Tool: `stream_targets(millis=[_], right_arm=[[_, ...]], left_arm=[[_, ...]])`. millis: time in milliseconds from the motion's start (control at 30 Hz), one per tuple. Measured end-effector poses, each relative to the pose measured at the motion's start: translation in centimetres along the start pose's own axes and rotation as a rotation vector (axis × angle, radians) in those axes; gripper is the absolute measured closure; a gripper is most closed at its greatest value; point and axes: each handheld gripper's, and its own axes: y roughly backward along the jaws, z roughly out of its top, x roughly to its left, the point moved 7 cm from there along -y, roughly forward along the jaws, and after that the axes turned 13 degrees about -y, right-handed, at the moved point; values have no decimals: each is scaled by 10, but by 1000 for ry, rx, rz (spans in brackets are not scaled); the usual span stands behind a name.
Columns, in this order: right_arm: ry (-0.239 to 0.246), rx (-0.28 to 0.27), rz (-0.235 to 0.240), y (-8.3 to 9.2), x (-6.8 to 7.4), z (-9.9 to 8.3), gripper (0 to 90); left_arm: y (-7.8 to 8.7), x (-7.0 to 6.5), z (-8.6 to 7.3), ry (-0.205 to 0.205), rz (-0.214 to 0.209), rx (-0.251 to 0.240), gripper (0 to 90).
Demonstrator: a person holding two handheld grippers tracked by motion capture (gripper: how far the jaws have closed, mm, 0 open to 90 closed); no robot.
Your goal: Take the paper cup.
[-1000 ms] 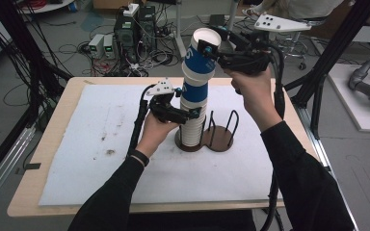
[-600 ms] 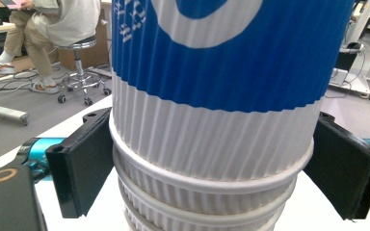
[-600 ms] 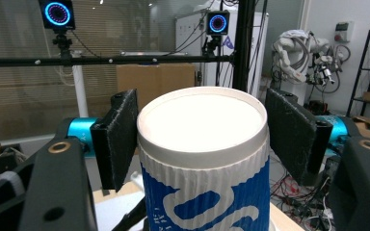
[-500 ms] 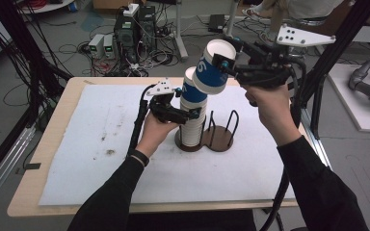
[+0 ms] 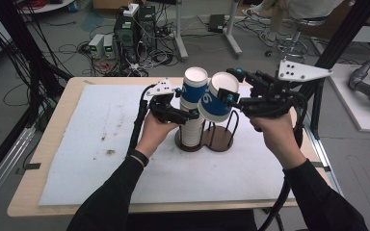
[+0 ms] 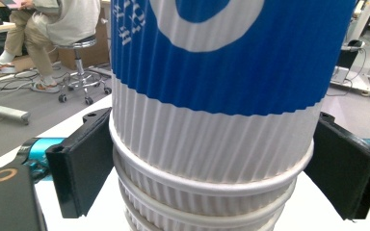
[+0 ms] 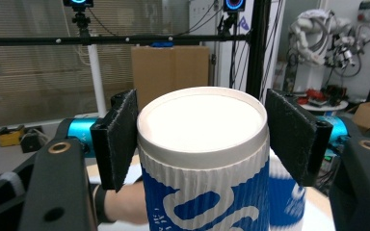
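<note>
A stack of upturned blue-and-white ribbed paper cups (image 5: 192, 113) (image 6: 212, 96) stands in one ring of a double wire cup holder (image 5: 217, 139) on the white mat. My left gripper (image 5: 189, 115) (image 6: 212, 168) is shut on the stack's middle, with its black pads (image 6: 84, 163) against both sides. My right gripper (image 5: 229, 91) (image 7: 202, 139) is shut on a single cup (image 5: 216, 103) (image 7: 202, 159). It holds that cup tilted in the air, just right of the stack's top and above the holder's other ring. The cup's white bottom faces the right gripper's camera.
The white mat (image 5: 101, 144) covers most of the wooden table (image 5: 38, 192). Black frame posts (image 5: 337, 43) stand at the right. Behind the table's far edge, boxes and cables (image 5: 125, 38) lie on the floor, and a seated person (image 6: 53, 29) is farther off.
My right gripper has carried the top cup off the stack, moving right and down and tilting it. The left gripper and the stack have stayed still.
</note>
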Motion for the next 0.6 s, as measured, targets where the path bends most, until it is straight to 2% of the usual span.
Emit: stream_targets(millis=[67,133,167,200,233,267,300,333,367,467,500,600], right_arm=[[-9,9,2,2,-1,-9,311],[-22,32,3,5,-2,-28,310],[-22,32,3,5,-2,-28,310],[-32,40,4,8,-3,-40,310],[-32,40,4,8,-3,-40,310],[-39,51,-4,11,-5,-52,310],[-39,51,-4,11,-5,-52,310],[-53,56,-3,14,-7,-62,310],[-53,56,-3,14,-7,-62,310],[-68,75,-12,17,-10,-82,310],[-68,75,-12,17,-10,-82,310],[-82,94,-8,18,-11,-99,310]], left_arm=[[0,0,0,-1,0,-2,109],[0,0,0,1,0,-3,109],[0,0,0,1,0,-3,109],[1,0,0,-5,-2,5,109],[1,0,0,-5,-2,5,109],[1,1,0,-2,-1,3,109],[1,1,0,-2,-1,3,109],[1,1,0,-1,-1,2,109],[1,0,0,-3,-1,3,109],[0,0,0,-4,-1,3,109],[0,0,0,-4,-1,3,109],[0,0,0,-4,0,3,109]])
